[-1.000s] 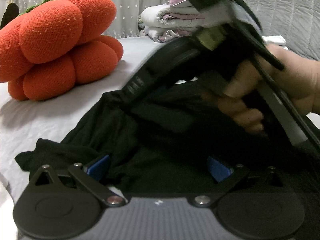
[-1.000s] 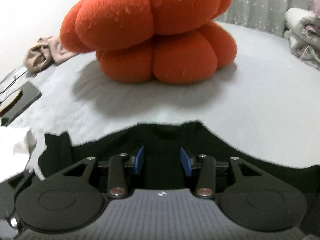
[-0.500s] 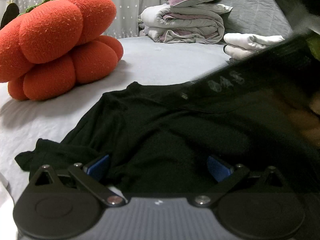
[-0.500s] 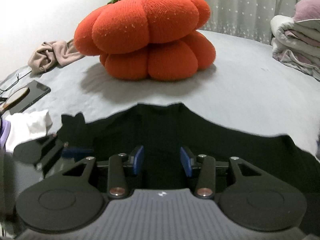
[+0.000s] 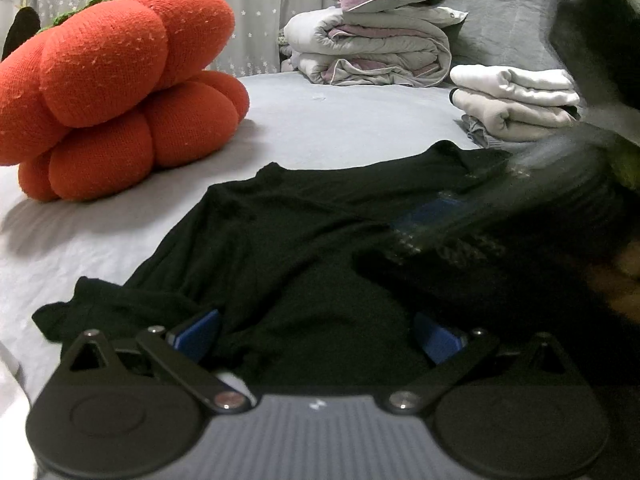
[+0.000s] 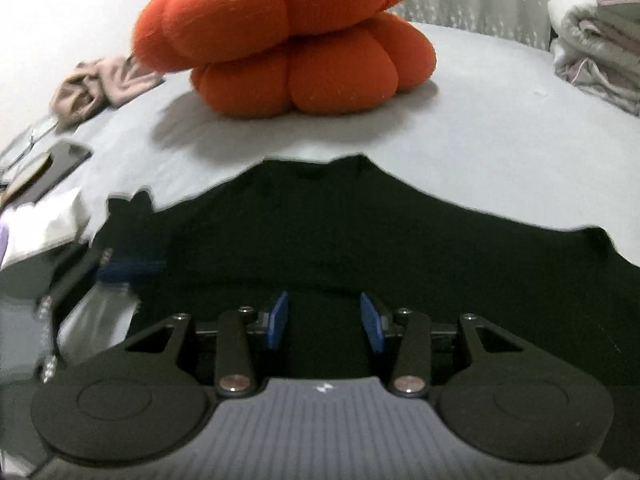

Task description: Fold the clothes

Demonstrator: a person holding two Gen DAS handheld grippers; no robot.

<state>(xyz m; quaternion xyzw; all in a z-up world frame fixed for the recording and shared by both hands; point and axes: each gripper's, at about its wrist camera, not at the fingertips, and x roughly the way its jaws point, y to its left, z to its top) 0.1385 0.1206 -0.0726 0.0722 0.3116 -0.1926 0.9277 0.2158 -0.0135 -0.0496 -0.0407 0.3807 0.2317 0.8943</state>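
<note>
Right gripper (image 6: pixel 324 326) has swung out of the left wrist view's centre to its right edge, where it now shows only as a dark blur over the shirt; a second ago it and the hand gripping it filled that view; left gripper (image 5: pixel 316 336) hasn't shifted. Bed (image 5: pixel 340 120), grey sheet, carries everything. Black shirt (image 5: pixel 304 248) lies spread on it nearest the cameras, neckline on the far side, one sleeve (image 5: pixel 80 312) bunched at the left wrist view's lower left, cloth still wrinkled. Orange pumpkin cushion (image 5: pixel 116 92) sits beyond the shirt, well apart from it. Folded bedding stack (image 5: pixel 368 52) with a purple pillow at the back, small pile of folded pale clothes (image 5: pixel 516 100) just past the shirt's far right corner. Left gripper: blue pads spread wide, fabric lying between them, not pinched. Right gripper: pads part-way spread over black cloth, a gap showing, no pinch visible. Judged step: setting up to grab shirt edges for the first fold. To do it well: flatten the bunched sleeve first, take each pinch right at a hem or shoulder seam, single layer only, both sides level so the fold line runs straight. Risk: grabbing two layers or dragging the whole shirt across the sheet.
</note>
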